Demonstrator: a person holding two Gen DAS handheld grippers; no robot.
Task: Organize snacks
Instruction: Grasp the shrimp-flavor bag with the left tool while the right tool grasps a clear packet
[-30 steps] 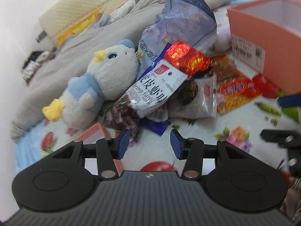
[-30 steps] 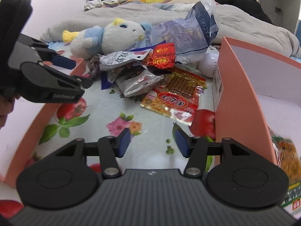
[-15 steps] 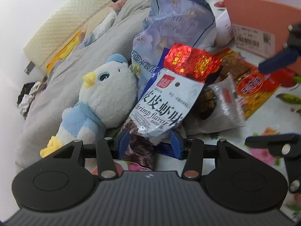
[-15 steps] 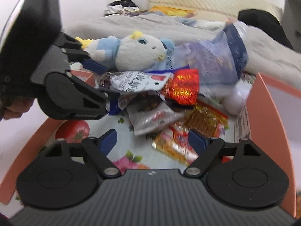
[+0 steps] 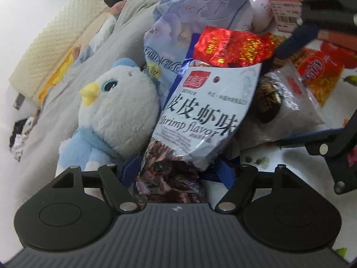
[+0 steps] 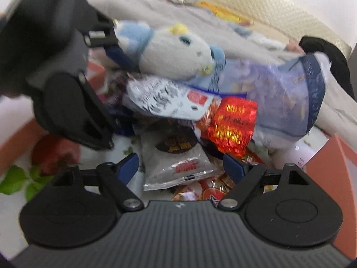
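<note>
The shrimp bag [image 5: 200,114] is pale blue-white with black lettering and a red logo, and its lower part shows dark maroon through clear film; above it lies a red foil packet [image 5: 232,47] with gold print. The plush [image 5: 116,109] is white with a yellow beak, a teal eye and light blue cap and body, and the tissue pack [image 5: 196,15] is lavender with faint flowers and a navy band. The silver bag [image 6: 176,158] carries a black-and-gold roundel and red lettering, the sheet [image 6: 20,178] is white with red fruit and green leaves, the box [image 6: 334,167] is salmon orange, and both grippers' pads [image 6: 128,167] are blue on black.
</note>
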